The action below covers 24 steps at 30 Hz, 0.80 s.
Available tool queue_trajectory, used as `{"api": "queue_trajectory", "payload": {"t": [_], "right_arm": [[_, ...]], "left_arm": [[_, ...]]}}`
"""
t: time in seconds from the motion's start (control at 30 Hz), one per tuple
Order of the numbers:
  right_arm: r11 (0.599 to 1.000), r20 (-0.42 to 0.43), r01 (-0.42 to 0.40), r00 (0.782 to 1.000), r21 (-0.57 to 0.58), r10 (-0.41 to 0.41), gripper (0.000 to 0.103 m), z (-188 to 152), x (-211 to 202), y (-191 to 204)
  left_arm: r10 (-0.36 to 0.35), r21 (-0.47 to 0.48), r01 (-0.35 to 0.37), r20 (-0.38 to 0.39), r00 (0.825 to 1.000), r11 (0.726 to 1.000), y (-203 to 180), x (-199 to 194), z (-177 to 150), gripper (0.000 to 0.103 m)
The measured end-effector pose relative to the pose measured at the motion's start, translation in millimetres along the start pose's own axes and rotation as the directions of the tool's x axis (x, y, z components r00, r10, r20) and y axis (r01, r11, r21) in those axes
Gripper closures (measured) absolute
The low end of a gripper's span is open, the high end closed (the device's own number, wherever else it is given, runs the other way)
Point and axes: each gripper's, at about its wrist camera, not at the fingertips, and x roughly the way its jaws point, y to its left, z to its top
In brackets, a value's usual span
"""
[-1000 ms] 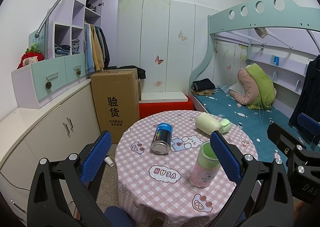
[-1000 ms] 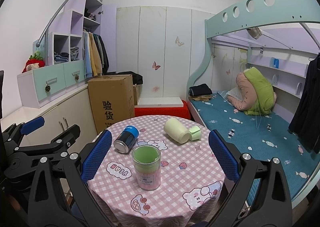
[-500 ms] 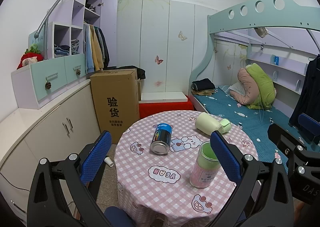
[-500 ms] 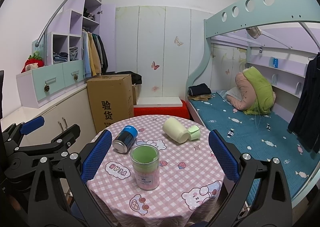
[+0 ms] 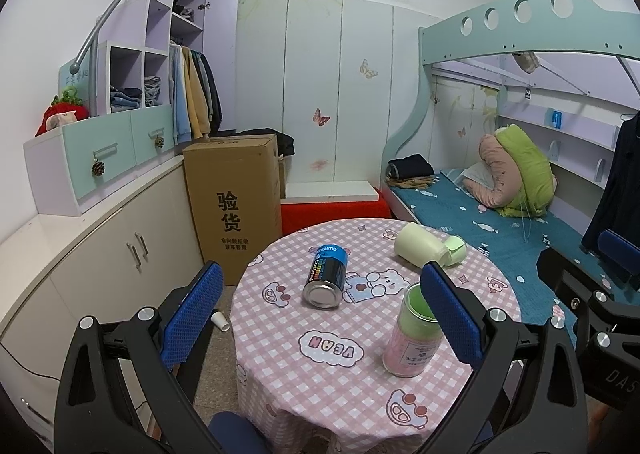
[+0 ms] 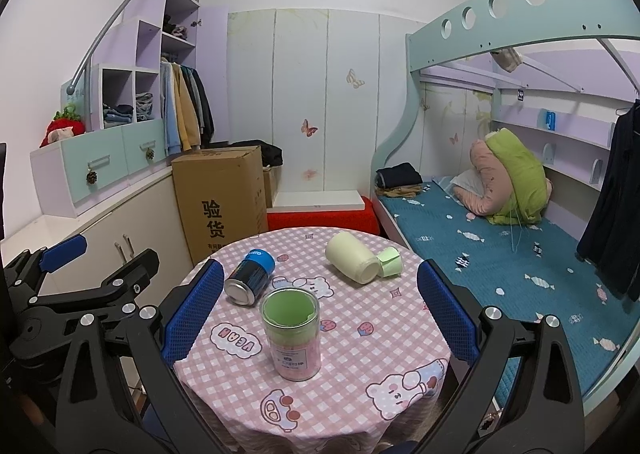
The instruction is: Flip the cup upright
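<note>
A pale yellow-green cup (image 5: 424,249) with a green flip lid lies on its side at the far right of the round table (image 5: 352,394); it also shows in the right wrist view (image 6: 354,263). A blue can (image 5: 325,275) lies on its side at the table's middle; in the right wrist view the can (image 6: 251,276) is left of centre. A pink jar with a green top (image 5: 412,330) stands upright; the jar (image 6: 292,332) is nearest in the right wrist view. My left gripper (image 5: 320,314) is open and empty, short of the table. My right gripper (image 6: 318,312) is open and empty, above the near edge.
A tall cardboard box (image 5: 234,206) stands on the floor behind the table on the left. White cabinets (image 5: 100,250) run along the left wall. A bunk bed (image 5: 500,214) is on the right. A small paper cup (image 5: 220,320) lies on the floor.
Both views have shifted only slightly; the table objects have not moved. Both grippers stay open.
</note>
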Motion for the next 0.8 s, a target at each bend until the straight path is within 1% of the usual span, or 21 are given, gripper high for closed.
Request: {"api": "queue_trajectory", "payload": {"t": [0.7,0.8], "right_arm": [[1.0,-0.009,0.001,1.0,0.005,-0.001,0.005,0.3,3.8,-0.3],[1.0,-0.011,0.003,1.0,0.003,-0.003,0.005,0.3,4.1,0.8]], "left_arm": [[0.013,0.007,-0.013,0.0,1.0,1.0,0.1,6.6,-3.4,0.008],[0.015,0.011,-0.016,0.016,1.0,1.0,0.3,5.5,-4.8,0.008]]}}
